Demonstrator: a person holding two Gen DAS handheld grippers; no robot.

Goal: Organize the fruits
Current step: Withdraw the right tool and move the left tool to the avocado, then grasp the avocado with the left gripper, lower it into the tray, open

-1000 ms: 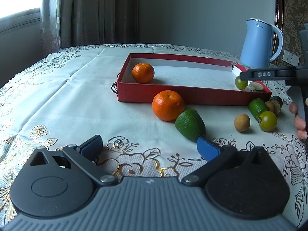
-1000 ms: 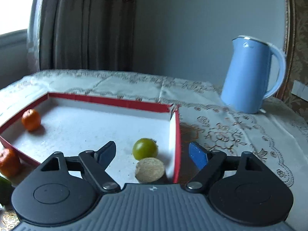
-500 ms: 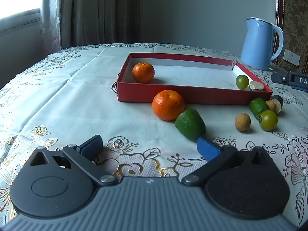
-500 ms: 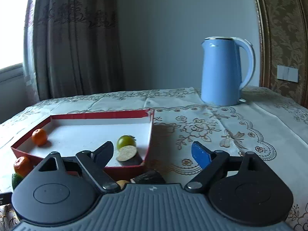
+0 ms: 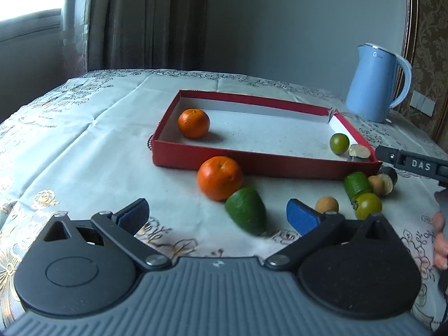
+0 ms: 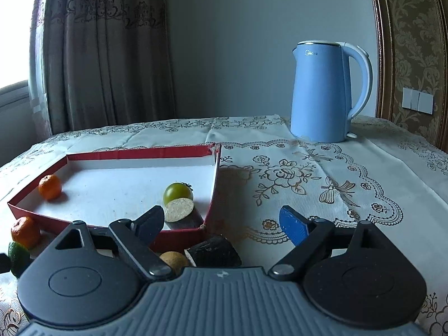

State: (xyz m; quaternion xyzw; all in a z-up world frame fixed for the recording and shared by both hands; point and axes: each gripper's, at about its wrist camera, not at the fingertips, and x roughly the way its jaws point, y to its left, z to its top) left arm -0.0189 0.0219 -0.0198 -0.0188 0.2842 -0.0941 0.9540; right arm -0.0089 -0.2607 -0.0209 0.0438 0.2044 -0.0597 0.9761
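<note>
A red tray (image 5: 266,165) (image 6: 179,149) holds a mandarin (image 5: 193,123) (image 6: 49,187), a green round fruit (image 5: 339,143) (image 6: 178,192) and a dark cut stalk piece (image 6: 182,214). In front of the tray lie a second mandarin (image 5: 219,177), a green avocado (image 5: 246,213), a small brown fruit (image 5: 326,205), a green tomato-like fruit (image 5: 368,205) and a green cut piece (image 5: 357,185). My left gripper (image 5: 217,217) is open, just short of the avocado. My right gripper (image 6: 221,222) is open and empty, over another dark stalk piece (image 6: 214,252) by the tray's near right corner.
A blue kettle (image 5: 375,84) (image 6: 322,92) stands at the back right on the embroidered tablecloth (image 6: 322,179). The right hand-held tool's arm (image 5: 411,163) and a person's fingers (image 5: 441,240) show at the right edge of the left wrist view. Curtains hang behind.
My right gripper drew back and to the right, from over the tray's inside to outside its near right corner. The stalk piece lies in the tray. The left gripper stayed put.
</note>
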